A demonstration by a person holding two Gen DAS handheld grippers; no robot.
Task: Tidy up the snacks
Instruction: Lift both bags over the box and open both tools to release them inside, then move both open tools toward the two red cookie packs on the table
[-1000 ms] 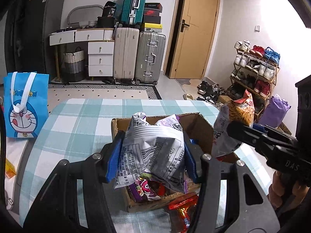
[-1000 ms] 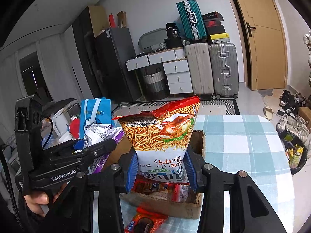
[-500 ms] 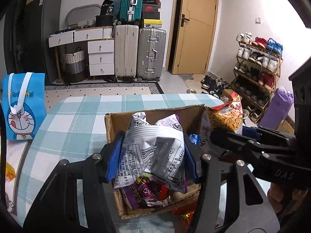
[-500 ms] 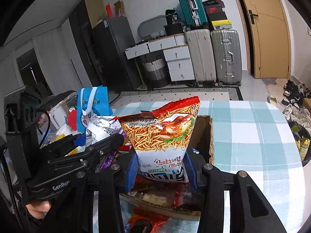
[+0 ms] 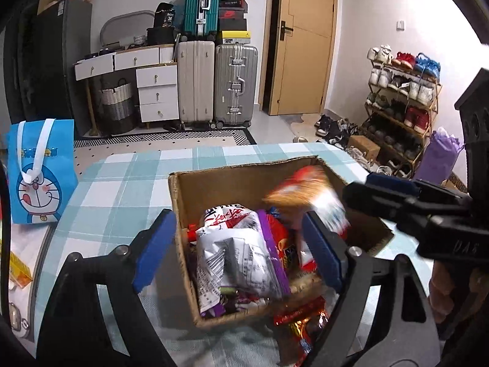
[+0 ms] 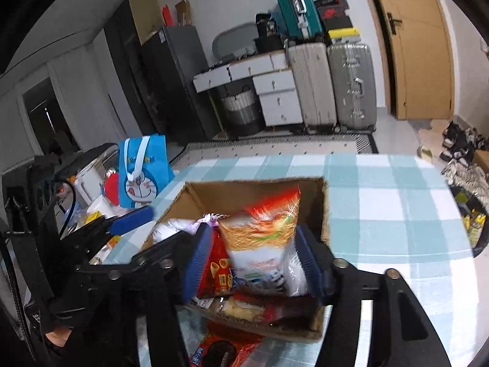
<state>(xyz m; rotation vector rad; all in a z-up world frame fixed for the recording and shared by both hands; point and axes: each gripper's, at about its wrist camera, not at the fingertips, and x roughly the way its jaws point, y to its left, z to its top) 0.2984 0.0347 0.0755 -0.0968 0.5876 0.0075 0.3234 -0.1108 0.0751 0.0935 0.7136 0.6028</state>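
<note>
At frame centre, the cardboard box [image 5: 244, 174] on the checked tablecloth [image 5: 122, 189] brims with crinkled snack packets. The left gripper [image 5: 238, 244] is opening, its pads clear of the white-and-purple bag [image 5: 238, 253] lying in the box. The right gripper [image 6: 253, 257] is opening too, its pads flanking the blurred orange noodle bag [image 6: 266, 238].

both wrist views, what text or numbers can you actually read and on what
"36": black box on the desk.
"UAS": roughly, embossed on the right tongs' body; reading uncertain.
Blue cartoon bag: yellow lettering, too blurred.
Snack packets in the cardboard box: print too small or blurred.
</note>
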